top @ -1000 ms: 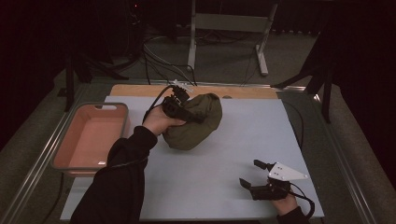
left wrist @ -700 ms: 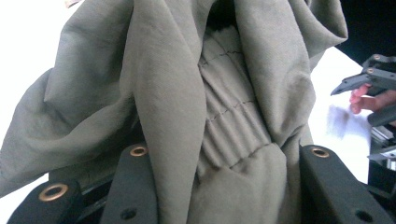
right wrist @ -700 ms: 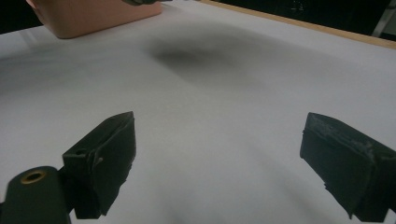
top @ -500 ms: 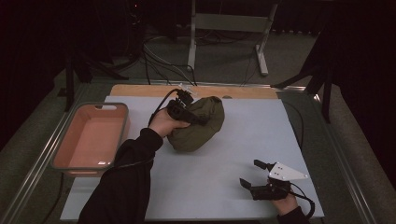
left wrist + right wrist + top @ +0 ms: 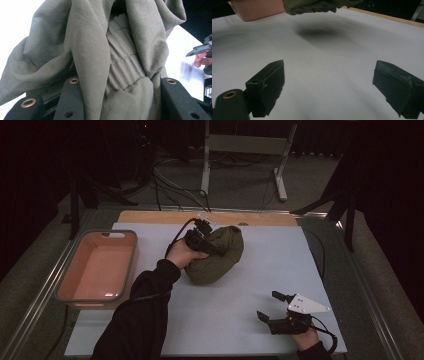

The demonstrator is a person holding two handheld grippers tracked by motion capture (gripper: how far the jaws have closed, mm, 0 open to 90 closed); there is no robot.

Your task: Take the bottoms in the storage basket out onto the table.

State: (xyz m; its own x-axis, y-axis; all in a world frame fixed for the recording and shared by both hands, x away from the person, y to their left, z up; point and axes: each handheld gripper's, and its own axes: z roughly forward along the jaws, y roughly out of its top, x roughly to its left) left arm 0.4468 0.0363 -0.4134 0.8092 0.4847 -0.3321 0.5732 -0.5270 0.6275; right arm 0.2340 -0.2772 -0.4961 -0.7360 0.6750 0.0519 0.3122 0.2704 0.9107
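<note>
Apparently a garment is being gathered up: the left gripper [image 5: 207, 242] is clamped on a thick fold of the olive cloth bundle [image 5: 217, 256], near the middle of the white table [image 5: 215, 315], right of the pink tub [image 5: 97, 267]. In the left gripper view the ribbed, elastic part of the cloth [image 5: 125, 75] fills the gap between the jaws, probably chosen because the bunched band gives a firm hold. Judging by the shadow under it in the right gripper view, the bundle [image 5: 312, 6] hangs partly off the surface. The right gripper [image 5: 275, 307] rests near the table's front right corner, jaws wide apart and empty, likely waiting to take a free edge
</note>
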